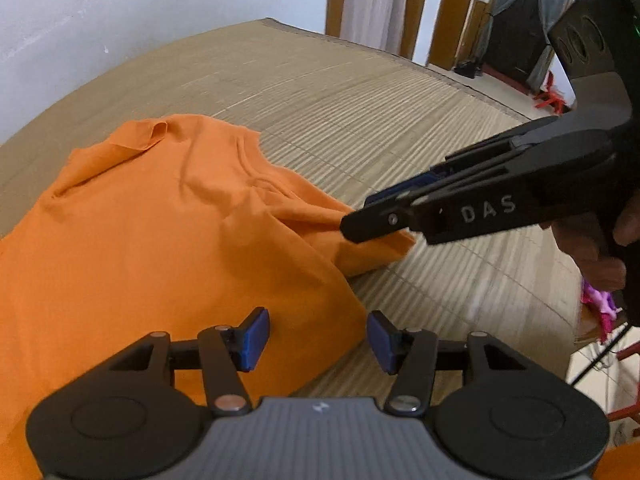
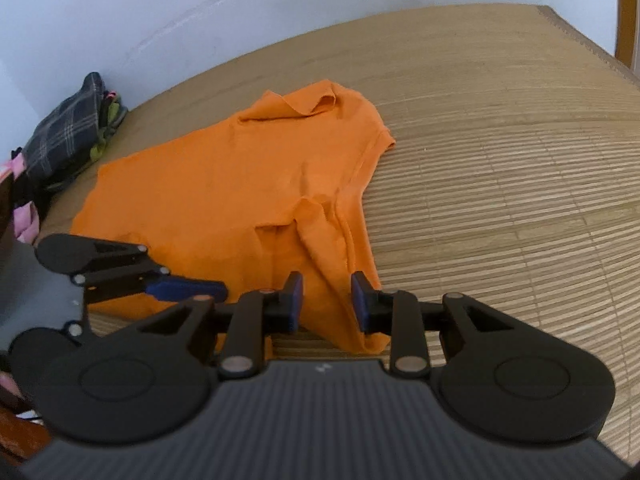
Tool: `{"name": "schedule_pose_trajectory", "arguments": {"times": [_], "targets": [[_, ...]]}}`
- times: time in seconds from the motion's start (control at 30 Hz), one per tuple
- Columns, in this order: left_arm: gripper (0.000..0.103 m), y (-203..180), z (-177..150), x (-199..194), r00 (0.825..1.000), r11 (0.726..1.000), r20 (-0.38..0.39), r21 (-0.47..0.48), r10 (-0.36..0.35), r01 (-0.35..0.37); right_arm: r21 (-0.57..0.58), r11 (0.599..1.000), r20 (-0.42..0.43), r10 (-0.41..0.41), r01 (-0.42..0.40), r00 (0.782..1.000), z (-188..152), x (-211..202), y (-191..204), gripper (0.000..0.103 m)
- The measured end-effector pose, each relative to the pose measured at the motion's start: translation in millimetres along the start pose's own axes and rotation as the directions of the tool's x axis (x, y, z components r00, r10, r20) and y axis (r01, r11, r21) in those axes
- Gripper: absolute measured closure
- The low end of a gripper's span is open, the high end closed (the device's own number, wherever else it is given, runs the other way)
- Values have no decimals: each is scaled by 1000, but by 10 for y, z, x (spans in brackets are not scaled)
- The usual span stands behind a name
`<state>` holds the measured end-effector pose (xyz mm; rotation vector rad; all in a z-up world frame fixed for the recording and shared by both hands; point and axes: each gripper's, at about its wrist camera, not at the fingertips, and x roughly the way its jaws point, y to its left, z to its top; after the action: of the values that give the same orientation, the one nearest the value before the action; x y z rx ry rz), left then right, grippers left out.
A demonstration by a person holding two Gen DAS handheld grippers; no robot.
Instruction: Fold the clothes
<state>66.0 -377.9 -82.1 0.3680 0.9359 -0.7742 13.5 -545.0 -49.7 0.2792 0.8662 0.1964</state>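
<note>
An orange T-shirt (image 1: 160, 220) lies spread on a woven bamboo mat (image 1: 360, 100), its collar toward the far side. My left gripper (image 1: 318, 338) hangs open over the shirt's near edge, with nothing between its blue pads. In the left wrist view my right gripper (image 1: 352, 228) comes in from the right, its tips at the near sleeve (image 1: 372, 252). In the right wrist view the T-shirt (image 2: 224, 184) fills the middle, and the right gripper (image 2: 327, 304) stands with its pads apart and the sleeve (image 2: 336, 240) running between them. The left gripper (image 2: 220, 290) shows at the left over the shirt's side.
A pile of clothes with a dark plaid piece (image 2: 64, 136) and pink fabric (image 2: 24, 216) sits at the mat's (image 2: 500, 160) far left by the white wall. Wooden posts and a doorway (image 1: 516, 32) stand beyond the mat. Pink cloth (image 1: 600, 304) lies off the right edge.
</note>
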Motion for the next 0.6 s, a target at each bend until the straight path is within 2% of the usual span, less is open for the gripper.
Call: {"name": "schedule_pose_trajectory", "arguments": {"times": [0.03, 0.07, 0.1, 0.13, 0.27, 0.37, 0.5, 0.53, 0.6], "targets": [[43, -7, 6, 24, 1000, 1000, -3, 0, 8, -8, 3, 1000, -3, 2, -2, 1000, 8, 19, -7, 72], [49, -17, 10, 63, 1000, 1000, -6, 2, 19, -19, 6, 1000, -7, 4, -4, 1000, 18, 42, -14, 72], [75, -22, 8, 72, 1000, 1000, -9, 7, 28, -28, 8, 1000, -9, 4, -4, 1000, 26, 62, -17, 72], [85, -21, 3, 57, 999, 999, -10, 13, 35, -35, 5, 1000, -9, 5, -4, 1000, 30, 72, -19, 72], [91, 132, 63, -166, 1000, 999, 11, -32, -10, 11, 5, 1000, -13, -10, 10, 1000, 3, 111, -71, 73], [91, 326, 234, -288, 999, 996, 27, -78, -38, 40, -10, 999, -35, -37, 37, 999, -25, 162, -105, 76], [88, 644, 514, -347, 993, 983, 17, -136, -120, 122, -87, 995, -43, -56, 52, 997, -20, 160, -67, 77], [87, 700, 578, -358, 994, 984, 22, -138, -111, 113, -125, 990, -49, -73, 67, 996, -19, 156, -53, 77], [84, 812, 696, -331, 999, 991, 27, -129, -25, 28, -188, 978, -59, -103, 90, 993, -9, 134, -40, 75]]}}
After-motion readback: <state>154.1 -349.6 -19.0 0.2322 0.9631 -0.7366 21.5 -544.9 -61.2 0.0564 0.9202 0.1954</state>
